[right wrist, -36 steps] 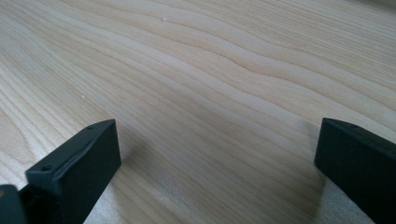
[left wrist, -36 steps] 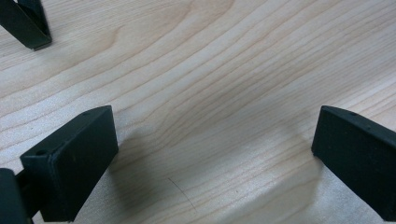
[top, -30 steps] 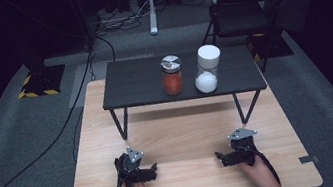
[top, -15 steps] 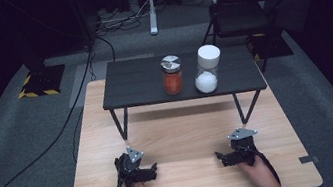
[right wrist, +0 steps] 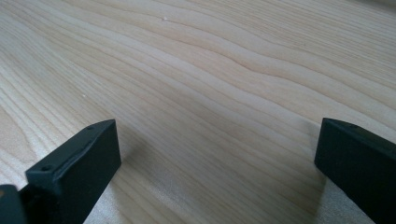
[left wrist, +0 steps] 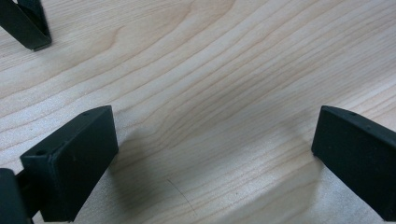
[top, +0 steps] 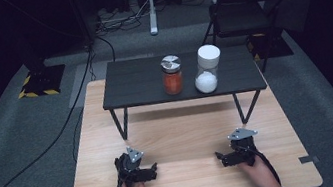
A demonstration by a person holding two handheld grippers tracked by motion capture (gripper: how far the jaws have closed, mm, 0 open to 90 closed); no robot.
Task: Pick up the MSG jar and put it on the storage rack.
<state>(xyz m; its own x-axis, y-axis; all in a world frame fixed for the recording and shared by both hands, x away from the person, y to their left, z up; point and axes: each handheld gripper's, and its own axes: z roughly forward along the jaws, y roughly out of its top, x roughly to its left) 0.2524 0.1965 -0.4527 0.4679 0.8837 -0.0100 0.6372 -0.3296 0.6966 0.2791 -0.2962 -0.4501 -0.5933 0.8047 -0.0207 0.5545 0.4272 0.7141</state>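
Both tongs, left [top: 152,168] and right [top: 220,156], were rested wide apart on the pale wooden worktop [top: 181,136]. The orange-filled glass jar with metal lid [top: 172,75] stood on the small black raised table [top: 137,84], beside the white-capped clear jar [top: 207,69]. A level, squared approach would be advised.

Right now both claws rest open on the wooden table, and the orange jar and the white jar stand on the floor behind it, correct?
Not quite. In the high view the orange jar and white jar stand on the small black table, not the floor. The left claw and right claw do rest open on the wooden table.
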